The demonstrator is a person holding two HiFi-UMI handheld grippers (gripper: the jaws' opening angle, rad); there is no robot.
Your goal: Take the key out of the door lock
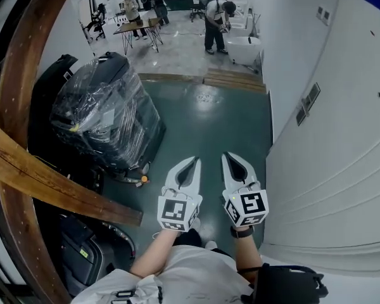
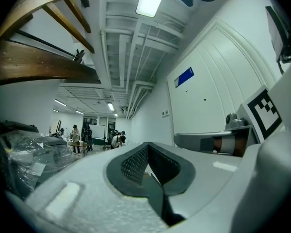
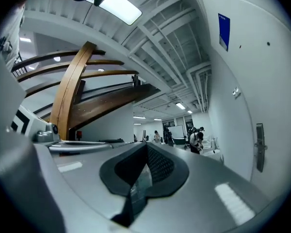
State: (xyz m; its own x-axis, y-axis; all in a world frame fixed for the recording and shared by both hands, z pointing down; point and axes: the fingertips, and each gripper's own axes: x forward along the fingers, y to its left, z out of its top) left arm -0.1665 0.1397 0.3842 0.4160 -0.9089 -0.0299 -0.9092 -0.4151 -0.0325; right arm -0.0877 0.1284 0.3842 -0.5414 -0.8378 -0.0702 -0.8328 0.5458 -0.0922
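White plastic fingers of the left gripper lie pressed together with nothing between their pads, and the right gripper is closed and empty too. Both are held side by side, close to each other, pointing out over the green floor.

No key can be made out in any view. The only likely place is a dark lever-like fitting on a plate, set on the white wall ahead and to the right of the right fingers, well apart from them. Whether a key sits in it is too small to tell.

A door key should be light, stiff and thin, with smooth metal that slips under a loose pinch. The flat head is the place to take it, pads on its two broad faces. It probably has to stand in its neutral turn before it slides out, and the pull should run straight along the shaft, since a sideways tug could bind it.

To the left of the left fingers, near but not touching, stands a black machine under plastic wrap, and beyond it heavy wooden beams. Far ahead of both fingertips people stand around a table. Nothing stands between the right fingers and the wall, so the approach there looks open.
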